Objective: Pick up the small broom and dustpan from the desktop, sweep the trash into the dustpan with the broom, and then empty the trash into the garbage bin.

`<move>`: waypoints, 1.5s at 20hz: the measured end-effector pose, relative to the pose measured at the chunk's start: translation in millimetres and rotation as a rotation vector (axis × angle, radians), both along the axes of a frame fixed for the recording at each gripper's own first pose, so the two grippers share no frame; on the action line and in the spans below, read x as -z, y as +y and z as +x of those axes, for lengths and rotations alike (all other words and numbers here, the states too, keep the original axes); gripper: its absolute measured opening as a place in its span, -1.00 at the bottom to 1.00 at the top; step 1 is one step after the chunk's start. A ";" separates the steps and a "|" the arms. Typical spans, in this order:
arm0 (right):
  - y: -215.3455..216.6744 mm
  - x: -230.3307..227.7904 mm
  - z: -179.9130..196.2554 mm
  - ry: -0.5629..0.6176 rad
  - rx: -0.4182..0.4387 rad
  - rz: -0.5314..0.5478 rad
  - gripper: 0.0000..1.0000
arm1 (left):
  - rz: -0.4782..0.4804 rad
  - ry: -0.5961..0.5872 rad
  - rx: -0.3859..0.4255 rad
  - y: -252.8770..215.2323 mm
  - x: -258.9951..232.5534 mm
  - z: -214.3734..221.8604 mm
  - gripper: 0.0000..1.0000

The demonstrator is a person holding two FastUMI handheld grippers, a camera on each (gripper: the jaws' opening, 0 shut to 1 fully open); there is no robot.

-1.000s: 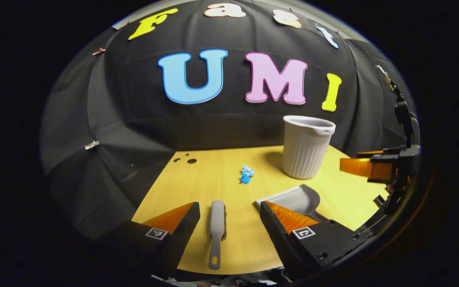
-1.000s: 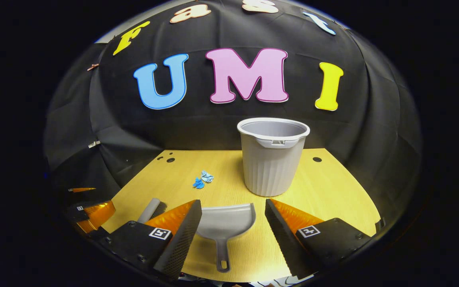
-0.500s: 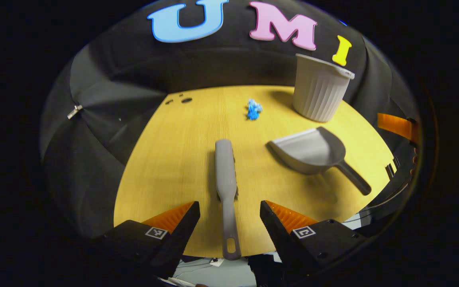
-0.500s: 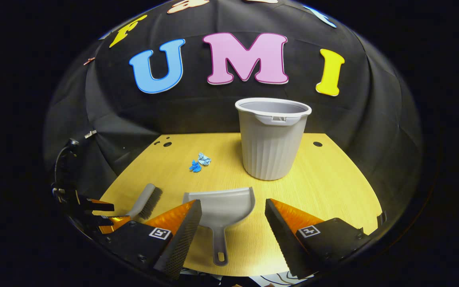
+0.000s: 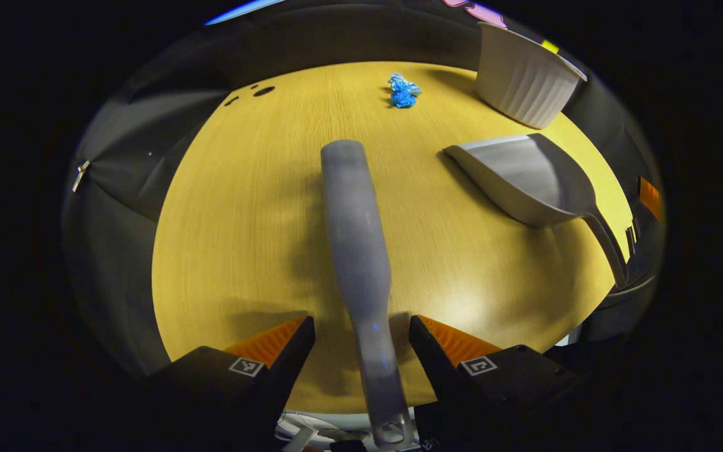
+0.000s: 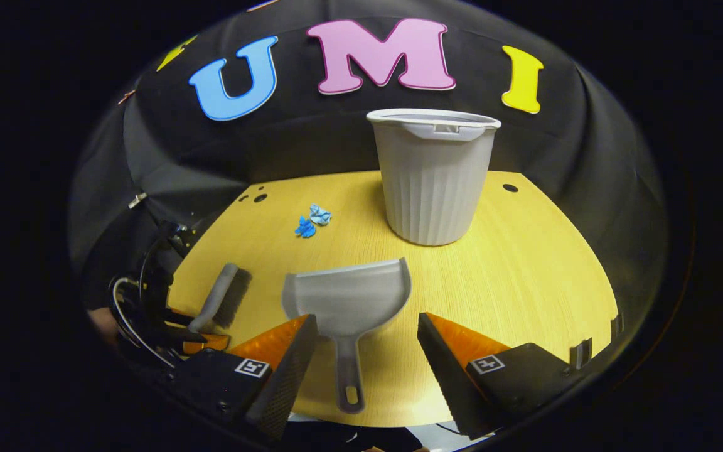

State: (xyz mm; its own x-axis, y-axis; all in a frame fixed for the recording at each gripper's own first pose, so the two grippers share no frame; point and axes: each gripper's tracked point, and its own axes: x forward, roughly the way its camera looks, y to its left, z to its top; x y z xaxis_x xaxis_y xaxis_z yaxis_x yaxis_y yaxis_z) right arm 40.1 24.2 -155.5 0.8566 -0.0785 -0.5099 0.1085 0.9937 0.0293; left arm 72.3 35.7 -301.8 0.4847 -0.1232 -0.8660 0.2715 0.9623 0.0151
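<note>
Dropped and tipped downward since a second ago: left tool, now low over the tabletop with the broom grown large between its fingers; right tool also lowered and nosed forward over the dustpan. Nothing on the tabletop shifted.

Left tool released, jaws spread wide, one finger either side of the broom's handle, neither visibly pressing on it. Broom lying flat near the front edge, long axis running straight away from the tool toward the back edge, brush head at the far end, hanging-hole end closest to the tool. Handle centred in the gap, so probably only a short further drop and a squeeze needed.

Right tool likewise released and spread, straddling the dustpan's handle, which points back at the tool; pan mouth facing the back edge. Dustpan near the front edge, to the right of the broom, well apart from it.

Trash, a little cluster of blue crumpled scraps, lying mid-tabletop toward the back, beyond both implements, left of the garbage bin. Bin upright near the back edge, right of centre.

Judged stage: approach to the first pick-up, both implements untouched, sweeping and emptying not yet begun.
</note>
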 end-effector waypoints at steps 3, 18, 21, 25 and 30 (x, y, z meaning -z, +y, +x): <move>8.0 16.3 6.0 0.066 -0.023 0.028 0.99 | -0.022 0.036 -0.005 -7.7 1.3 8.8 0.87; 23.8 77.4 4.1 0.347 0.025 0.139 0.99 | -0.048 0.070 0.012 -10.4 -0.6 17.9 -0.48; 18.8 79.0 8.0 0.363 0.062 0.140 0.99 | -0.119 0.062 -0.036 -2.5 -4.1 14.9 -0.52; 20.7 90.5 13.8 0.403 0.045 0.098 0.98 | -0.151 0.011 -0.074 15.1 -22.9 23.6 -0.52; 23.8 115.6 21.2 0.480 0.024 0.047 0.99 | -0.137 -0.038 -0.087 36.6 -51.7 51.0 -0.53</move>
